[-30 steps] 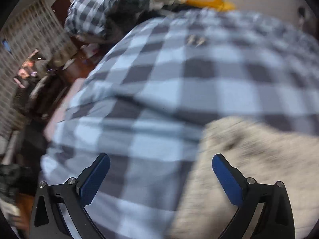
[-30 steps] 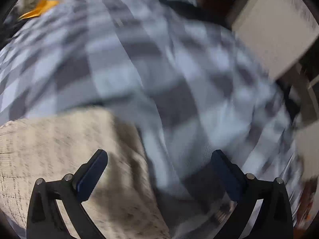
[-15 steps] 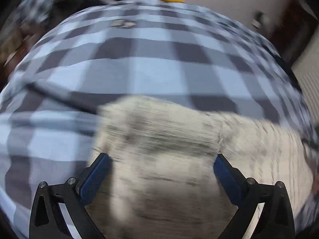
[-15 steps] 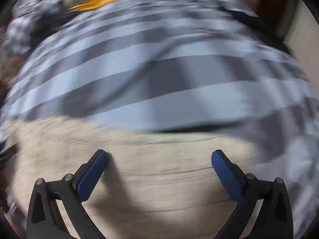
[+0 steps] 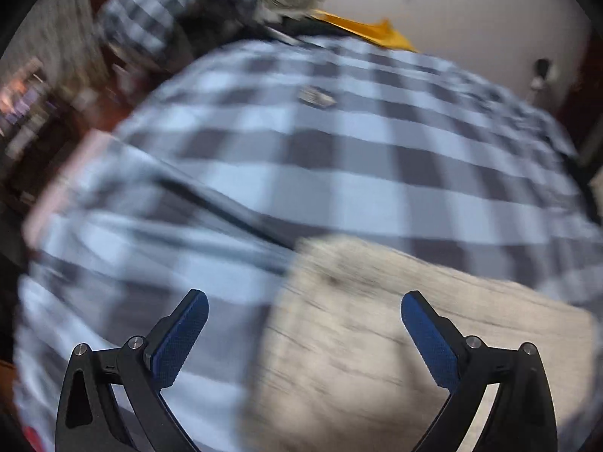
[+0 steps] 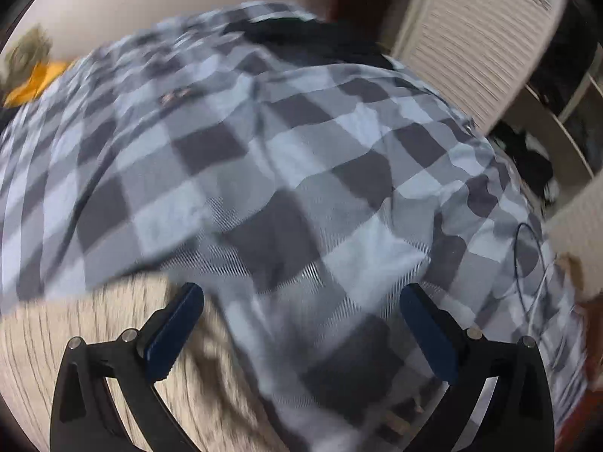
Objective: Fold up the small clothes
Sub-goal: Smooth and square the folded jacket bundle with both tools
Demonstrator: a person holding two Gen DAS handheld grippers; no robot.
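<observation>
Lying under both spread claws (image 5: 304,307) (image 6: 301,301): beige garment (image 5: 395,339).

Your left wrist view is smeared by motion: the beige cloth (image 5: 395,339) shows no clear weave, and its lower edge runs out of the picture. In your right wrist view the cloth (image 6: 94,339) is blurred too, cut off at the left and bottom edges. The small object (image 5: 316,96) on the checked bedcover (image 5: 339,158) is too blurred to identify.

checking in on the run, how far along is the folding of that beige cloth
Done: the beige garment lies flat on the checked bedspread, though blur hides any folds. In hand: nothing; the left tool and right tool are both open and empty. Left: gripping it and folding.
</observation>
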